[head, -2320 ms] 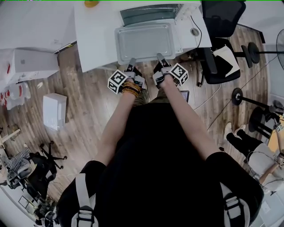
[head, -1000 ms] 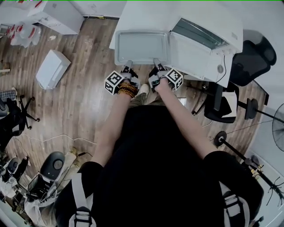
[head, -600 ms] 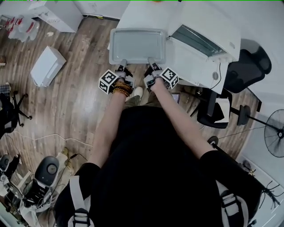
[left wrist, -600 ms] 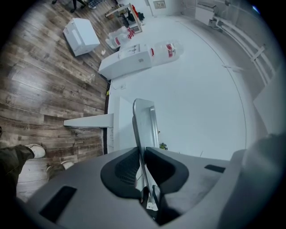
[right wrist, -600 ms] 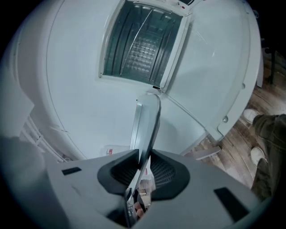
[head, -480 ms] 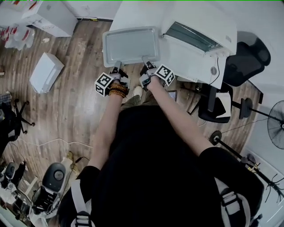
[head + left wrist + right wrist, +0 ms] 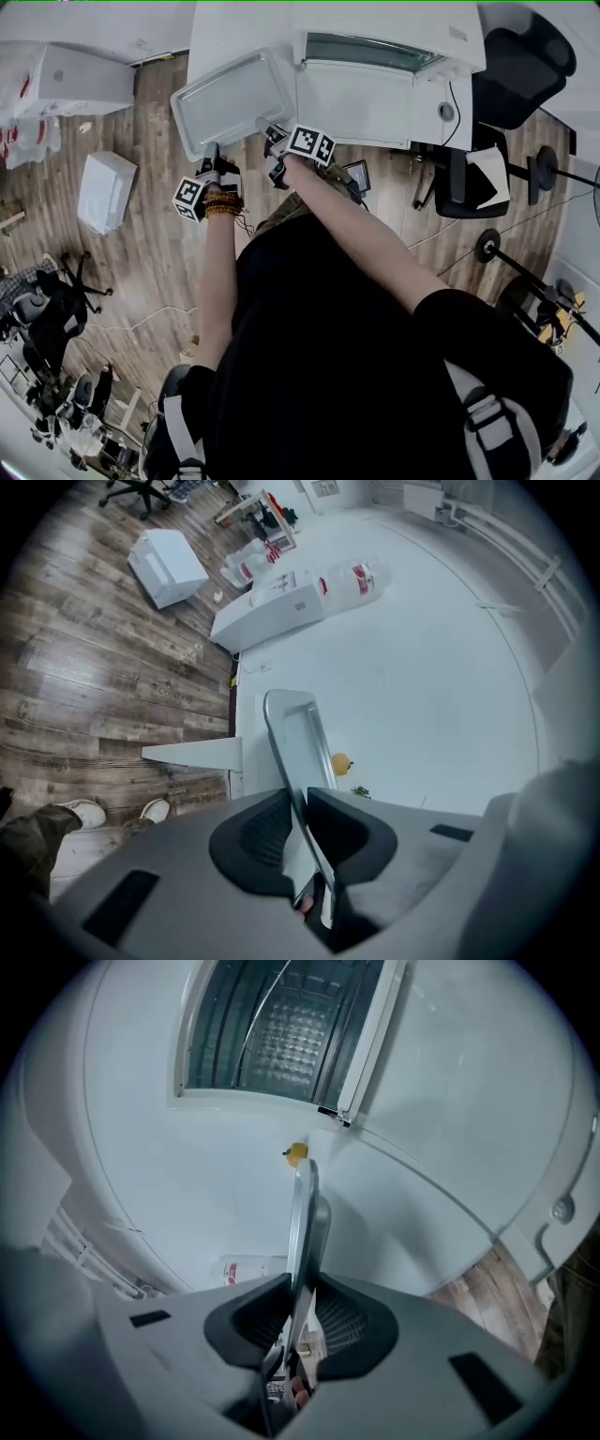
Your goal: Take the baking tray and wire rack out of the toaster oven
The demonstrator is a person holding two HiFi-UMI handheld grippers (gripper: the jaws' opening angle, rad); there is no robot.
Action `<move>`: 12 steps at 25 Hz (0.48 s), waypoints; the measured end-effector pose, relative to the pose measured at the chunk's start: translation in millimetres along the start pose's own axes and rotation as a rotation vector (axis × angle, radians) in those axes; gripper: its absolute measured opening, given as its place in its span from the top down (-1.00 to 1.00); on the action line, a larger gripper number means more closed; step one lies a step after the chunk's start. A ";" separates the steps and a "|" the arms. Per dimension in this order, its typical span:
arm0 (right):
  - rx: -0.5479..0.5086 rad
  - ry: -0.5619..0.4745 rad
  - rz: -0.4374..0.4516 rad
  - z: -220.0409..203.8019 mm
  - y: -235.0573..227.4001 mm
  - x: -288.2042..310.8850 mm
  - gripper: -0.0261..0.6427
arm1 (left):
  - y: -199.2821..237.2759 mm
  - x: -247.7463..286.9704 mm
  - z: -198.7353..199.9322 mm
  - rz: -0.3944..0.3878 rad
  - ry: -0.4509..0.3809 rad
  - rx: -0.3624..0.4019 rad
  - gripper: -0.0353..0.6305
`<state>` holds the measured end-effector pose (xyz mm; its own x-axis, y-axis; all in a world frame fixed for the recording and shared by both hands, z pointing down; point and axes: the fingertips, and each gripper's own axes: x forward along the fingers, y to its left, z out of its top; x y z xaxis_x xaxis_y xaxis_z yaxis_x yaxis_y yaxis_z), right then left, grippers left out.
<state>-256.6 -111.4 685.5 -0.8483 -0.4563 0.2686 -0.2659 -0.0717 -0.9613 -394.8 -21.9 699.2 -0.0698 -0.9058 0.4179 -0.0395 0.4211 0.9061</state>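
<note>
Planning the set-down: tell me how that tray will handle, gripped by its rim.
Probably stiff: the tray juts from the left tongs and right tongs without sagging. Likely light: thin sheet metal, held at one edge. The smooth rim may slip if either grip loosens.

No legible text, brand or number anywhere. Left marker cube, right marker cube: black-white square patterns only, no characters. White bottle on floor: red label, too blurred to read. Toaster oven: no print made out.

1 toaster oven on white table
</note>
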 end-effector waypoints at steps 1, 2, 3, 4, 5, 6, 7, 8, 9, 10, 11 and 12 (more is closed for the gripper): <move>0.000 0.008 -0.002 1.9 -0.3 2.1 0.66 | -0.1 4.3 1.4 0.005 0.005 0.003 0.71; 0.001 0.016 -0.005 4.2 -1.1 3.7 0.66 | -1.3 8.9 2.3 0.011 0.015 0.012 0.71; 0.004 0.023 -0.009 6.9 -2.6 5.0 0.66 | -3.3 13.7 2.3 0.016 0.026 0.023 0.71; 0.010 0.026 -0.013 10.2 -4.7 6.0 0.66 | -5.5 18.5 1.5 0.022 0.036 0.032 0.71; 0.018 0.027 -0.017 14.2 -7.0 6.9 0.66 | -7.6 23.5 0.4 0.026 0.043 0.039 0.71; 0.026 0.027 -0.021 18.5 -8.8 8.2 0.65 | -9.3 28.8 -0.7 0.029 0.048 0.042 0.71; 0.031 0.029 -0.025 22.6 -9.9 10.0 0.65 | -10.5 33.8 -1.1 0.031 0.050 0.043 0.71; 0.033 0.033 -0.027 25.9 -10.1 12.7 0.65 | -11.3 38.3 -0.4 0.033 0.050 0.044 0.71; 0.032 0.038 -0.029 28.4 -9.8 15.9 0.65 | -11.9 42.0 1.2 0.036 0.048 0.045 0.71; 0.030 0.045 -0.031 30.4 -9.2 19.3 0.65 | -12.4 45.3 3.0 0.039 0.045 0.045 0.71; 0.030 0.050 -0.033 32.4 -8.8 22.6 0.65 | -13.2 48.8 4.4 0.041 0.043 0.043 0.71; 0.032 0.054 -0.035 34.5 -8.8 25.6 0.65 | -14.3 52.3 5.6 0.042 0.041 0.041 0.71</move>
<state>-260.1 -153.0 698.8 -0.8625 -0.4041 0.3045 -0.2822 -0.1153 -0.9524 -403.4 -75.0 707.7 -0.0315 -0.8880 0.4588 -0.0780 0.4598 0.8846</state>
